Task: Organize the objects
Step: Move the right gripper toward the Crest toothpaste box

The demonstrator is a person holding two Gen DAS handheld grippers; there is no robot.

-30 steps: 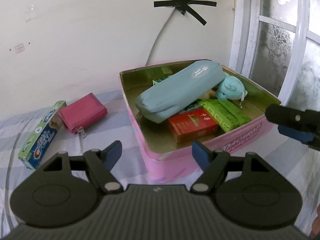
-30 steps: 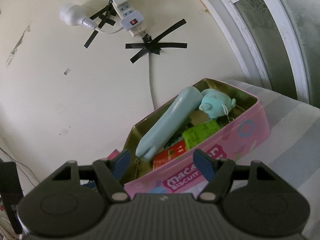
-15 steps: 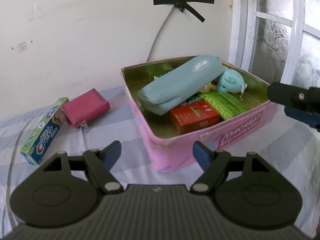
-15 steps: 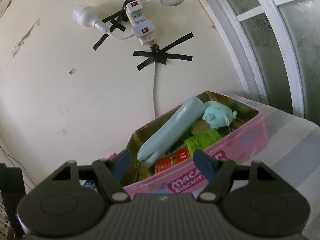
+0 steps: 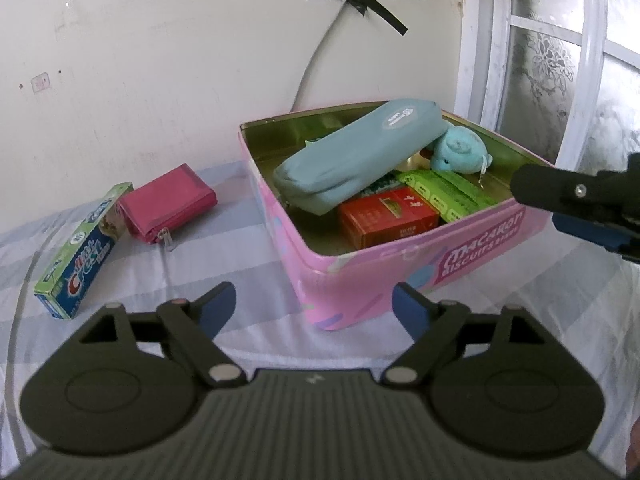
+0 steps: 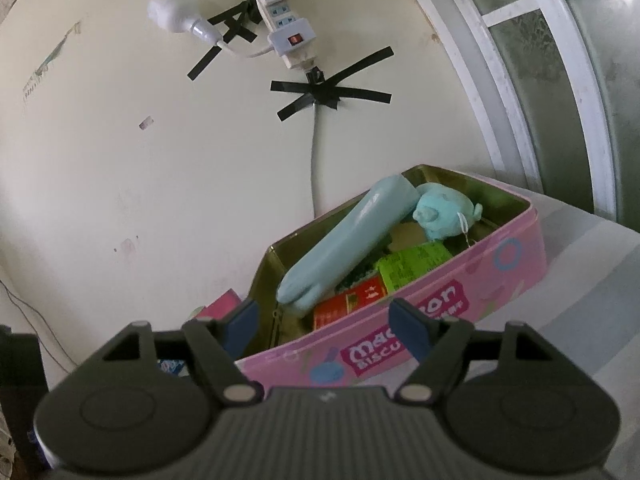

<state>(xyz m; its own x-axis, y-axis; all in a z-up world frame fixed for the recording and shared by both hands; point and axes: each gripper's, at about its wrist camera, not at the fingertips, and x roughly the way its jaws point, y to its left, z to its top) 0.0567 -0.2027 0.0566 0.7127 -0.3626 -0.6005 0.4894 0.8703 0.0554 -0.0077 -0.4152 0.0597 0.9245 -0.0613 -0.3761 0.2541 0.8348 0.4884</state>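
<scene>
Tin (image 5: 404, 264) of pink metal, one only, sits on a striped cloth (image 5: 208, 264) over the desk in the left wrist view. Inside it lie one long pale-blue pencil case (image 5: 356, 152), tilted with its far end raised toward the back wall of the tin, one small blue plush toy (image 5: 460, 152) at the far right corner, one red box (image 5: 388, 216) and a row of green packets (image 5: 448, 192) whose number I cannot tell. Outside the tin, to its left and apart from it, one pink zip pouch (image 5: 168, 204) lies on the cloth, with one green and blue toothpaste box (image 5: 82, 252) just beside it. The left hand-held gripper (image 5: 314, 304) hangs above the cloth just short of the tin's near corner; its jaws have just been opening and stand apart with nothing between them. The tip of the right hand-held gripper (image 5: 576, 208) shows at the right edge, near the tin's right wall.

Seen from the right wrist, the same tin (image 6: 472, 284) shows its lettered long side, with the pencil case (image 6: 348, 244), plush toy (image 6: 440, 212), red box (image 6: 352, 304) and green packets (image 6: 412, 264) inside. The right hand-held gripper (image 6: 324, 328) is held near that side; its jaws have just been opening and grip nothing. One power strip (image 6: 284, 28) and one white plug adapter (image 6: 180, 16) hang on the wall, held with black tape (image 6: 328, 92).
</scene>
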